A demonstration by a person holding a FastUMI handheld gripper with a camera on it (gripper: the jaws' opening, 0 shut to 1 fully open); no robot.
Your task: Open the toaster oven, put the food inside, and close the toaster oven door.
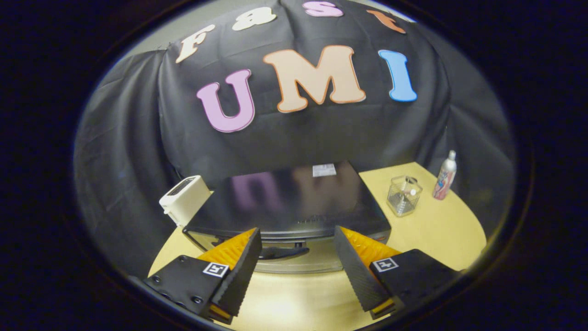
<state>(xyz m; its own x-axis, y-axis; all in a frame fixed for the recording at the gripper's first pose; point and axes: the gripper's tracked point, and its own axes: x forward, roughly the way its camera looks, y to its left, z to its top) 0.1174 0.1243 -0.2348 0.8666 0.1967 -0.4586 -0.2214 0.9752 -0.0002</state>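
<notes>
Between the spread fingers of the gripper (296, 266), holding nothing: door handle (281, 252), long axis crosswise to the fingers, just ahead and slightly below. Beyond it: toaster oven (289, 202), door shut, centred on the worktop (432, 230).

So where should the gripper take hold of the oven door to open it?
By the handle, the dark bar across the top edge of the door, which looks closed. It lies crosswise between the open gripper fingers, so coming from above and in front with one finger on each side of the bar seems best. The oven top is flat and offers no hold.
</notes>
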